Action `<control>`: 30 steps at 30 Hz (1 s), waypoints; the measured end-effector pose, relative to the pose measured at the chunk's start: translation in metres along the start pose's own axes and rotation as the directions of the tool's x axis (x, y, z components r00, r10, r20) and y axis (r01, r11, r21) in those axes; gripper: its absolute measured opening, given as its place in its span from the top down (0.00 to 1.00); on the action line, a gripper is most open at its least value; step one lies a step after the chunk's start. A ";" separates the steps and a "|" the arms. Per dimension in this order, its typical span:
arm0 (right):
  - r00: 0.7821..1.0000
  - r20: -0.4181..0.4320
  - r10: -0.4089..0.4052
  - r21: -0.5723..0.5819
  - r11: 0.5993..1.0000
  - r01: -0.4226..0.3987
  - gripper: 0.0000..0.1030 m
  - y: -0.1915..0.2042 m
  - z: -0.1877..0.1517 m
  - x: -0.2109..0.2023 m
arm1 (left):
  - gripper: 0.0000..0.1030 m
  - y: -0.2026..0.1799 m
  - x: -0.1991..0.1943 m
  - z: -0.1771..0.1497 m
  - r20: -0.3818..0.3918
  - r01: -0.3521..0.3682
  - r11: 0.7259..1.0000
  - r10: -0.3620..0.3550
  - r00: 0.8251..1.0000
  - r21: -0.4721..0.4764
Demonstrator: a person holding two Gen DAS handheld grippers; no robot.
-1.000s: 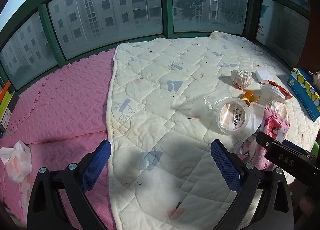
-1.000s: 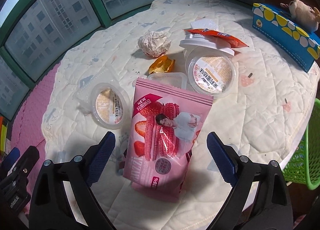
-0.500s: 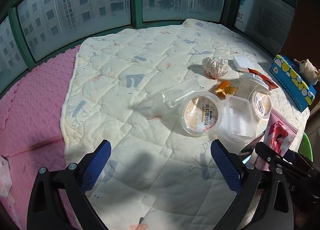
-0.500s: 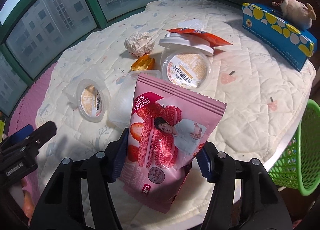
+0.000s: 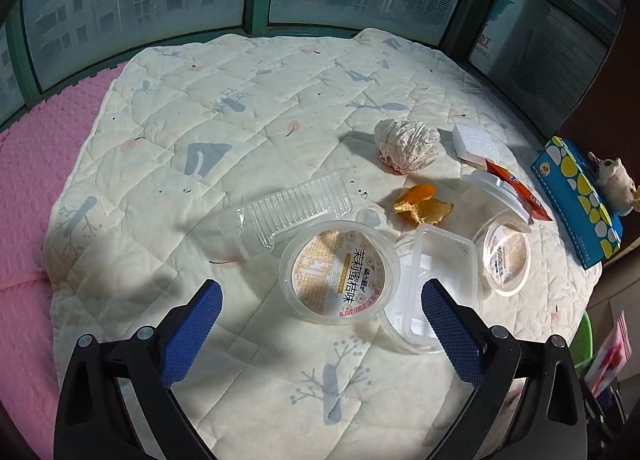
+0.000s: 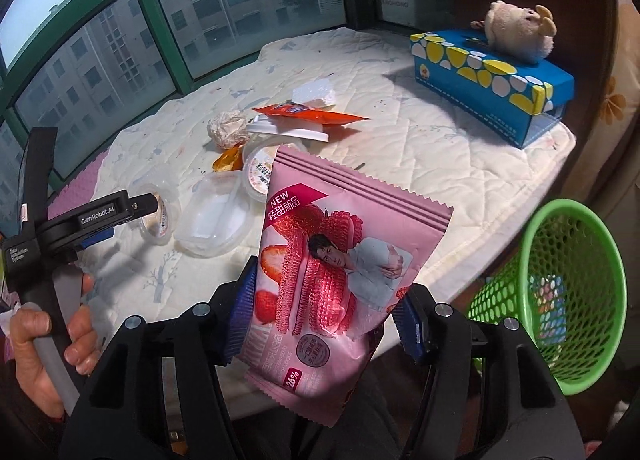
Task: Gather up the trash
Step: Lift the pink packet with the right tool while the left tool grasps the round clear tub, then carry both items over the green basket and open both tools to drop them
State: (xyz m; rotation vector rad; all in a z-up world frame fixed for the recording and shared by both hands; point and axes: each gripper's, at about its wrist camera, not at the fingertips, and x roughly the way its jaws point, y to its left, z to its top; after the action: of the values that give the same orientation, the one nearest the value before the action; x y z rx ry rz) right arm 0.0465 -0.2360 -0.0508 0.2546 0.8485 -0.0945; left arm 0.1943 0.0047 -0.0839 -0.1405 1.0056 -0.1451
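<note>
1. Step in hand: carrying one piece of trash to the bin, by judgement.
2. Right gripper (image 6: 320, 314): clamped on pink snack bag (image 6: 340, 272), lifted clear of quilt (image 6: 460, 164), beyond its near edge.
3. Green basket (image 6: 560, 300): on the right, below quilt level, near the bag.
4. Left gripper (image 5: 320, 320): spread wide, empty, hovering over labelled round cup (image 5: 340, 272).
5. Remaining on quilt: ridged clear tray (image 5: 292, 208), square clear container (image 5: 436, 280), second cup (image 5: 504, 256), crumpled paper (image 5: 406, 144), orange peel (image 5: 424, 206), red wrapper (image 5: 516, 190).
6. Next move calls for: swinging bag rightward over basket mouth, then parting the fingers.
</note>
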 end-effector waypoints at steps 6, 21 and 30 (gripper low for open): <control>0.999 0.029 -0.033 0.020 0.999 0.032 0.40 -0.029 -0.004 -0.019 | 0.06 0.002 0.018 0.003 -0.025 0.008 0.997 -0.010 1.000 -0.083; 0.987 0.052 -0.151 0.135 0.981 0.142 0.40 -0.113 -0.028 -0.050 | 0.35 0.001 0.017 -0.005 -0.019 0.073 0.991 -0.076 0.997 -0.109; 0.973 0.041 -0.229 0.252 0.944 0.212 0.40 -0.175 -0.042 -0.063 | 0.35 -0.015 -0.029 -0.027 0.014 0.129 0.990 -0.128 0.992 -0.054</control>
State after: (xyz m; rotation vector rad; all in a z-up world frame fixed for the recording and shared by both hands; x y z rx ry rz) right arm -0.0580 -0.3948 -0.0625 0.3861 0.7935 -0.4186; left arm 0.1553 -0.0059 -0.0711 -0.2566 0.9909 -0.2342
